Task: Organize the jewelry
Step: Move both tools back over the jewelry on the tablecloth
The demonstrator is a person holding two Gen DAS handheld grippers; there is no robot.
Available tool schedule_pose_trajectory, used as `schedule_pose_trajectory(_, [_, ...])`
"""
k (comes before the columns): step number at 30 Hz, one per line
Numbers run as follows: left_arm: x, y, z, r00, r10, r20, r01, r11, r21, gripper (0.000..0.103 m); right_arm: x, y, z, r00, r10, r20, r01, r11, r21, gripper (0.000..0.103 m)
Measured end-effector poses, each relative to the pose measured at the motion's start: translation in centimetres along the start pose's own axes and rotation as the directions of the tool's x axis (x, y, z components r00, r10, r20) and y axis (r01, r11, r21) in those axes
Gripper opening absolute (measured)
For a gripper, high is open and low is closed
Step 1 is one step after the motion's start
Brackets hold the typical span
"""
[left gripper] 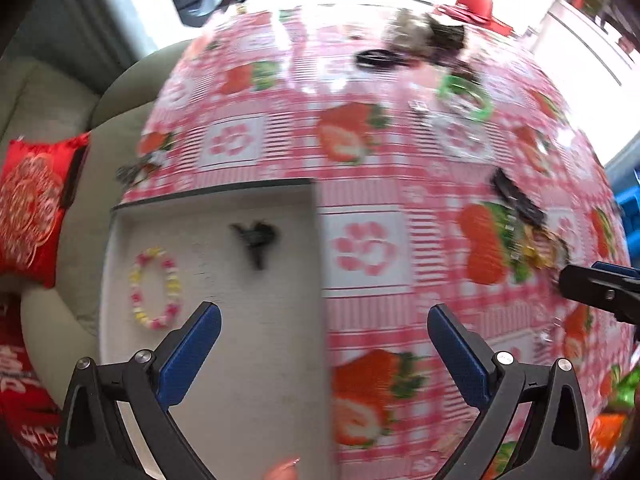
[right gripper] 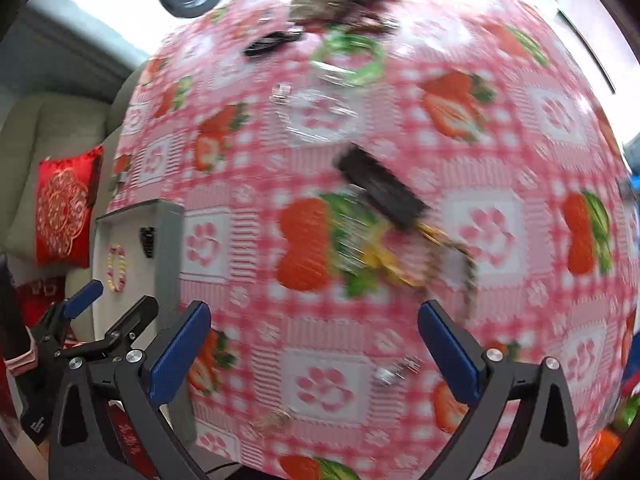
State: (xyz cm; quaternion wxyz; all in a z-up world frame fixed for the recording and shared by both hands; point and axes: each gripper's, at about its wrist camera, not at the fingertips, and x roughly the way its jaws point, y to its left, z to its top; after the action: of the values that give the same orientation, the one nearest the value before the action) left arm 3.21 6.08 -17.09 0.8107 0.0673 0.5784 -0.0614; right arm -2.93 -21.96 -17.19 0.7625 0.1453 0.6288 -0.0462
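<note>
Hovering over tablecloth (right gripper: 500, 128), left tool (left gripper: 324, 314) apart above tray (left gripper: 280, 360) edge, right tool (right gripper: 314, 314) apart, empty.

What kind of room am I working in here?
Probably a home living room: a table under a strawberry-print tablecloth, a beige sofa with a red embroidered cushion, bright windows behind.
</note>
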Motion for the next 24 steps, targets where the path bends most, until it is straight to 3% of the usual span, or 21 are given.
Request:
schedule_pose_trajectory(6, [0.0,-3.7,-0.2,0.999,-0.03,-0.019,0.031,0.999,0.043,0.103,-1.0,-4.5,-1.8,0.995,-0.104,-0.005,0.105,0.992,0.069,0.103])
schedule_pose_trajectory(13, [0.0,-6.1,-2.7,0.995,-0.07,-0.068,0.077,0.99,0.12,0.103,-1.2,-8.4,-3.8,0.988,-0.147,-0.048,0.151,0.983,0.106,0.103])
schedule_pose_trajectory(24, [0.7,-7.7,-6.7,0.991,-0.062,-0.122,0.085,0.976,0.202,0.103,-0.3,-8.4,-7.0,0.985,-0.143,-0.098,0.151,0.985,0.082,0.103])
